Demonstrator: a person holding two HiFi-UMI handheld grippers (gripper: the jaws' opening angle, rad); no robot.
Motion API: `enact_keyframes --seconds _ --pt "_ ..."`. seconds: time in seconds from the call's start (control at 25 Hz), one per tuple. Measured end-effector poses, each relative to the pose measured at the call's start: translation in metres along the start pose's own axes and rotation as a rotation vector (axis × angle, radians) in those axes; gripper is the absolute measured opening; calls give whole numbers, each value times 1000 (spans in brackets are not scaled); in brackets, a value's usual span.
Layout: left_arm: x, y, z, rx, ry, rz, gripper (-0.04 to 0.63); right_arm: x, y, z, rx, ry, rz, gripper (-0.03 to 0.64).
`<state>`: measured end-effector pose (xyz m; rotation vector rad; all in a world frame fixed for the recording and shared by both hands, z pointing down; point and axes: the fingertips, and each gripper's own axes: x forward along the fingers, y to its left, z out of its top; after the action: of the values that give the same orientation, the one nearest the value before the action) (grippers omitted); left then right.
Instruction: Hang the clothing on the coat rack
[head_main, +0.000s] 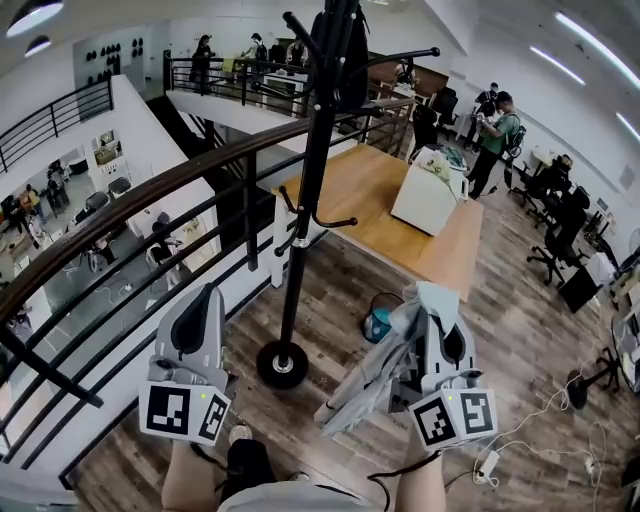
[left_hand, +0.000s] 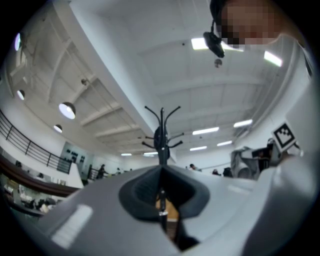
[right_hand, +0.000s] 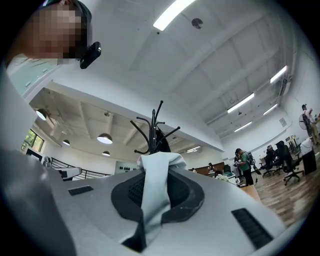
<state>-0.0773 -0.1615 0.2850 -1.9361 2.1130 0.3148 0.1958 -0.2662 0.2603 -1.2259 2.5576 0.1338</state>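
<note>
Right gripper (right_hand: 155, 168) is clamped on a grey garment (head_main: 368, 385). Left gripper (left_hand: 161, 169) is held closed, empty. Rack (head_main: 306, 200) is seen ahead.

The black metal coat rack (head_main: 310, 200) runs off the top edge of the head view, so its upper hooks are cut off there. The pale grey garment (head_main: 365, 380) drapes over the right claw (head_main: 435, 300) and hides its tips. In the left gripper view, the left claw (left_hand: 161, 172) hides the rack's lower pole behind its body. The people (head_main: 495, 130) in the background are too small to describe.
</note>
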Motion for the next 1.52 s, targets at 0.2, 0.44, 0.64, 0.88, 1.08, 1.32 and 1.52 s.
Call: enact_keyframes --seconds 0.2,0.44,0.64,0.88,1.08,1.32,1.52 --pt "47 33 -1 -22 -8 -55 8 42 14 2 -15 2 -30 12" --pt "93 64 -8 -46 -25 -128 9 83 27 11 -45 -24 -78 12" --pt "126 79 -16 -60 -31 -186 9 115 31 24 -80 -44 -99 12" --pt "159 85 -27 -89 -43 -286 9 156 35 52 -153 -61 -115 12" --pt "173 96 -35 -111 -48 -353 9 189 41 82 -195 -86 -128 12" --pt "191 97 -46 -136 -47 -429 9 229 30 112 -221 -97 -147 12" --pt "202 99 -49 -146 -47 -471 8 251 5 135 -221 -106 -233 12"
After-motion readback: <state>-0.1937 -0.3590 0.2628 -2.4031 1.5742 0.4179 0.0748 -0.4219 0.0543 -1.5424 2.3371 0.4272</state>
